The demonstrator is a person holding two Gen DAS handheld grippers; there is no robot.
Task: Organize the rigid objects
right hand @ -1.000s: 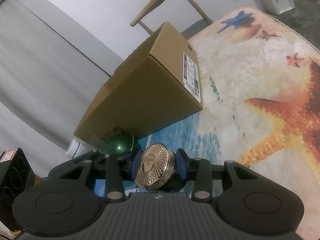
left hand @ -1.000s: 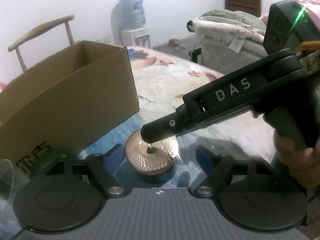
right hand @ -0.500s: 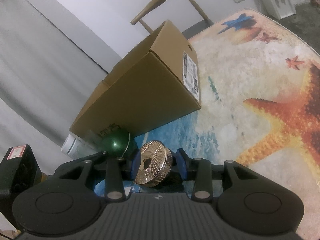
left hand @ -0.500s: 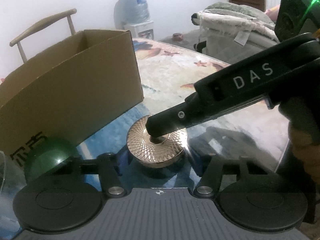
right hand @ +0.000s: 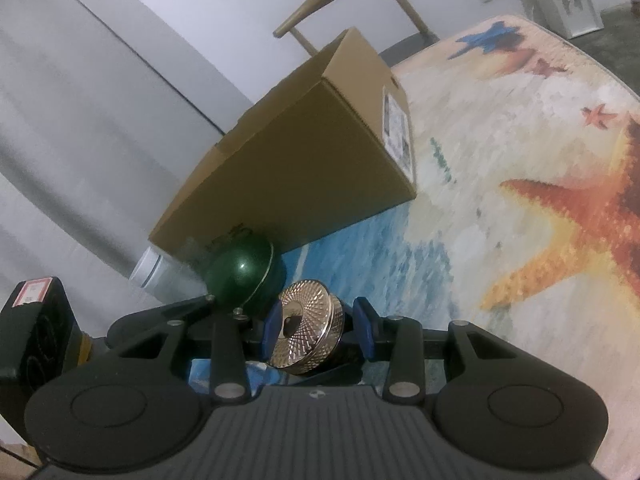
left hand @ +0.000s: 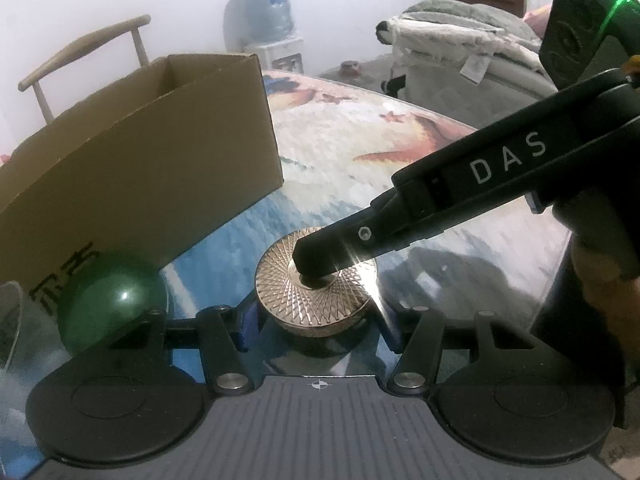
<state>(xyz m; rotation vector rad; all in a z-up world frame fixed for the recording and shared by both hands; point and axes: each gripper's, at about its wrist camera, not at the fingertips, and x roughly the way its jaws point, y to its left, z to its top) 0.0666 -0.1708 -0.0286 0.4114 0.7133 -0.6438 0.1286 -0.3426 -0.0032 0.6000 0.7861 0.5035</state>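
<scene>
Left wrist: left tongs [left hand: 318, 328], jaws just closing, clasp the disc [left hand: 280, 292] by its rim. Right tongs [right hand: 316, 320] pinch its faces. Disc and ball [left hand: 112, 300], to their left, remain outside the box [left hand: 140, 160] beyond.

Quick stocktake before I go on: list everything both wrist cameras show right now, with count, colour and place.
Patterned disc: one, rose-gold metal, on the tablecloth, between both grippers' fingers.
Ball: one, glossy dark green, against the box's near corner, left of the disc.
Cardboard box: one, brown, open top, behind the ball.
Clear plastic container: one, white-capped, beside the box; partly hidden.
Tablecloth: one, starfish beach print.
Chair: one, wooden, behind the box.
Water dispenser: one, white with blue bottle, by the far wall.
Left gripper: black with blue pads, jaws just closed in around the disc's rim.
Right gripper: same make, clamped across the disc's faces.
Hand: on the right gripper's handle.
</scene>
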